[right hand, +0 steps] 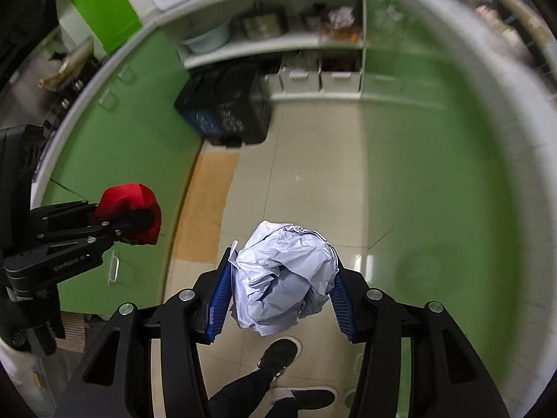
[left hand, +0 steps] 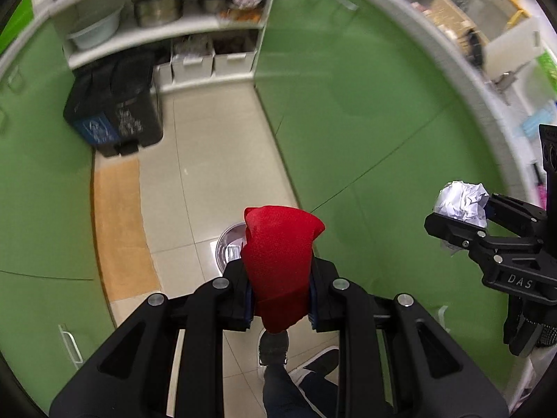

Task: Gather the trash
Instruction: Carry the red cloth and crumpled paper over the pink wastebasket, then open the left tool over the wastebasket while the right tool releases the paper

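Trash bin [left hand: 115,104]: it stands at the far left end of the aisle, under the shelves and well apart from us — we judge it to be where both loads must go.
Left gripper [left hand: 278,292]: we have its jaws closed on the red bundle [left hand: 280,264], which looks like crumpled cloth or netting, carried above the tiled floor [left hand: 209,160].
Right gripper [right hand: 282,285]: here the jaws clamp the crumpled white paper [right hand: 283,275], also held in the air over the floor.
Done so far: both pieces are picked up, one per hand.
Left to do: we must walk the aisle between the green cabinets [left hand: 365,111], reach the bin, get past its lid — shut or open, we cannot tell from here — and drop both.
Other litter: a metal bowl [left hand: 229,244] sits on the floor below the red bundle; whether it is trash we cannot say.
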`<state>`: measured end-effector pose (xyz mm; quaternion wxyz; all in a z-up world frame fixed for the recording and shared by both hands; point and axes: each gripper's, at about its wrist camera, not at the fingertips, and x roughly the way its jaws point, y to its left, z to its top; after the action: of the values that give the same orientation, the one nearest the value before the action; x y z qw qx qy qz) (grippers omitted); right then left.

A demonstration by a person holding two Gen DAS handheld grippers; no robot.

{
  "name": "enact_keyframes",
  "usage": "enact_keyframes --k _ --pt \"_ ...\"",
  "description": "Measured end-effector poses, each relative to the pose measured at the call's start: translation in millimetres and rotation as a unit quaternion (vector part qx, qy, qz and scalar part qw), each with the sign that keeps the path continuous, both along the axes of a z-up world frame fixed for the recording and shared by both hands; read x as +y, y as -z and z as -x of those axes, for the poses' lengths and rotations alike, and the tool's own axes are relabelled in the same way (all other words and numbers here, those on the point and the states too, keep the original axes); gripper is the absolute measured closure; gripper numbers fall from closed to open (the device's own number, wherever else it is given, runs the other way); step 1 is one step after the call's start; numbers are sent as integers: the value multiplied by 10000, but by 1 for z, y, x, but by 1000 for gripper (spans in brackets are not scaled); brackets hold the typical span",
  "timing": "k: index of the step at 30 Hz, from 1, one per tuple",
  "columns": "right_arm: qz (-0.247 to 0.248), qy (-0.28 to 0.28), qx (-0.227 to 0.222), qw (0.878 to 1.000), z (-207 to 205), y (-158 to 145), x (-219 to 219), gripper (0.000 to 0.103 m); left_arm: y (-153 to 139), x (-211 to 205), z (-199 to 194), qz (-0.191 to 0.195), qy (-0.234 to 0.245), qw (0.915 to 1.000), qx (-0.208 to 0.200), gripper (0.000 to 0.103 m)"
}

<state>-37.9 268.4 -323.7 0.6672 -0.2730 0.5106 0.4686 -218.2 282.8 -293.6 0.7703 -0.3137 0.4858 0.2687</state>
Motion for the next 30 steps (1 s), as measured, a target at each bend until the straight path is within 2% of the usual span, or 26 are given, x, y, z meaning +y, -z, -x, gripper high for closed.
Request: enact_keyframes --k 8,15,18,21,28,29,30 --pt "383 -94 369 9985 -8 147 32 53 140 29 2 440 -178 9988 100 81" --pt "553 -162 519 9970 -14 241 42 53 249 40 6 758 -274 9967 140 81" --pt "591 -150 557 9966 -17 270 43 53 277 42 9 804 -320 9961 144 81" --pt "614 -141 612 9961 -19 286 45 53 293 43 10 840 -322 9958 144 80" --pt "585 -144 656 9960 -17 297 49 53 298 48 8 835 -348 9958 103 77" --pt "574 -134 667 9960 -18 298 48 52 299 50 8 854 -354 9957 92 74" --pt "576 -128 665 9960 -18 298 47 52 300 52 9 844 -363 9957 100 67"
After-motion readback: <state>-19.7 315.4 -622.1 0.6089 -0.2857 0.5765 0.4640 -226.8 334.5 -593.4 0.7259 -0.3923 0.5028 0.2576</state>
